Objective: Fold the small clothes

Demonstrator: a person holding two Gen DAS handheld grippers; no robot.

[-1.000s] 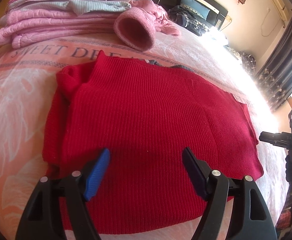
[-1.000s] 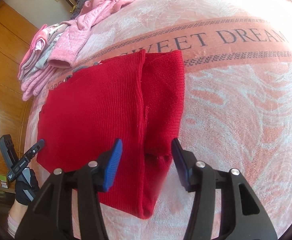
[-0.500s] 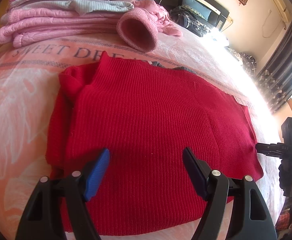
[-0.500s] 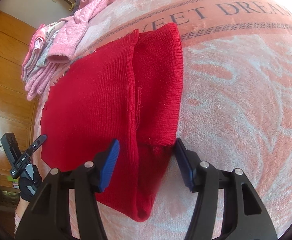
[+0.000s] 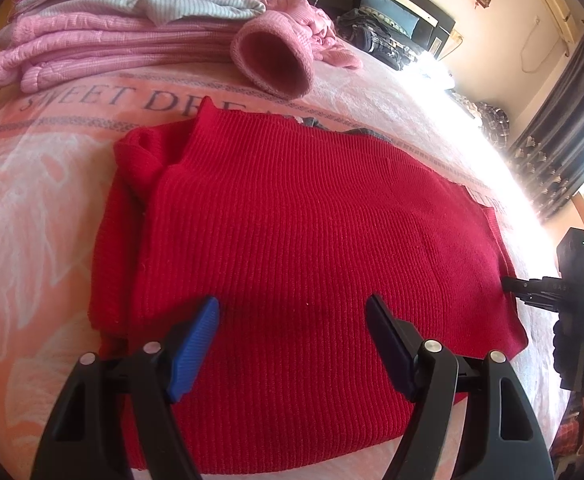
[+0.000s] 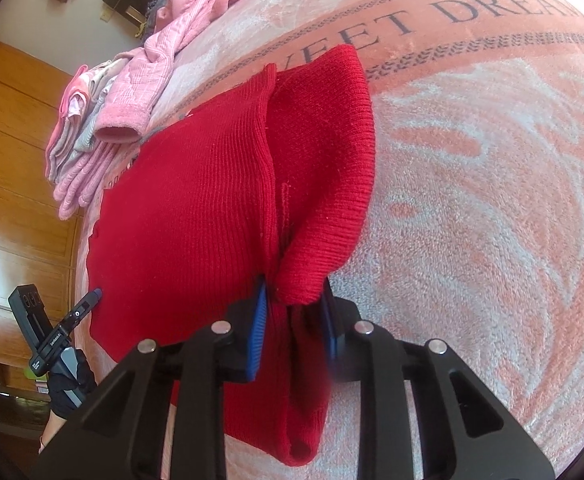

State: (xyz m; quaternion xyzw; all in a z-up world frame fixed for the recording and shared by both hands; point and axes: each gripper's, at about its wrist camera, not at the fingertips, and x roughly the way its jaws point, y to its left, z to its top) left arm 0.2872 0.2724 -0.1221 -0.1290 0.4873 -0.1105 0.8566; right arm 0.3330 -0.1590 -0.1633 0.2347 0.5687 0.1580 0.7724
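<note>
In the left wrist view, a bed [image 5: 32, 208] covered by a pink patterned blanket lettered "SWEET DREAM" carries a red sweater [image 5: 299, 248] lying flat, with a stack of folded pink clothes [image 5: 104, 40] behind it and dark curtains [image 5: 563, 152] at a bright window. The left hand-held gripper [image 5: 292, 336] hovers above the sweater, jaws wide apart and holding nothing. In the right wrist view, wooden wardrobe panels [image 6: 8, 168] line the room's side, and the right hand-held gripper [image 6: 293, 328] is clamped on the sweater's folded edge near a sleeve [image 6: 331, 168], which lies doubled over on the blanket.
</note>
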